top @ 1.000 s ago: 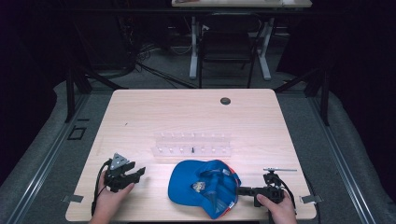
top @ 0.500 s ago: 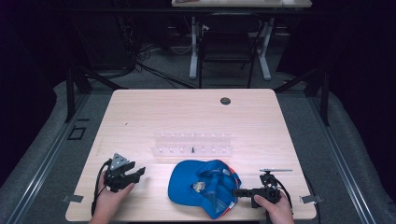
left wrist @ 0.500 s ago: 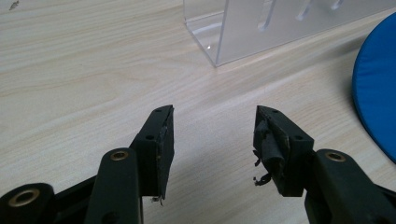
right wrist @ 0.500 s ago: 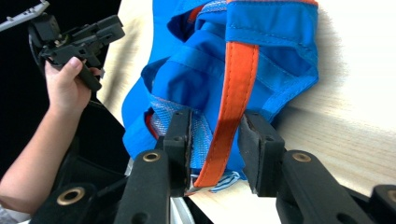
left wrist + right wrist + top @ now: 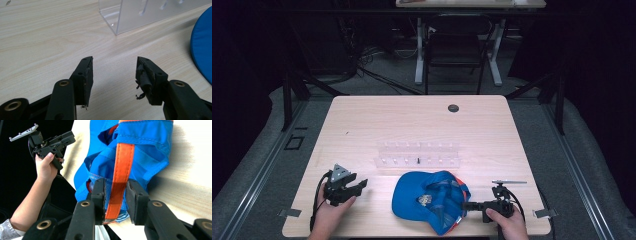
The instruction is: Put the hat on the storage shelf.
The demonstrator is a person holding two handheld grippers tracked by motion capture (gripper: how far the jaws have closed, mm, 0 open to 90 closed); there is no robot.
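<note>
A blue cap (image 5: 429, 197) with an orange strap (image 5: 122, 165) lies upside down near the table's front edge. My right gripper (image 5: 465, 205) lies level at the cap's right side. Its jaws have just been closing, and in the right gripper view the right gripper (image 5: 115, 182) has both pads against the strap and the blue fabric beside it. My left gripper (image 5: 361, 185) sits left of the cap, held in a hand, and stands open. In its own view the left gripper (image 5: 114, 60) has only bare wood between its fingers, and the cap's brim (image 5: 202, 45) lies to the right.
A clear plastic rack (image 5: 417, 155) stands behind the cap, with its near corner (image 5: 140, 15) ahead of my left gripper. A small black disc (image 5: 453, 107) lies at the far side of the table (image 5: 362, 125). A chair and a desk stand beyond it.
The right gripper's jaws have narrowed onto the cap's right edge. Both hands and the cap have stayed where they were.
</note>
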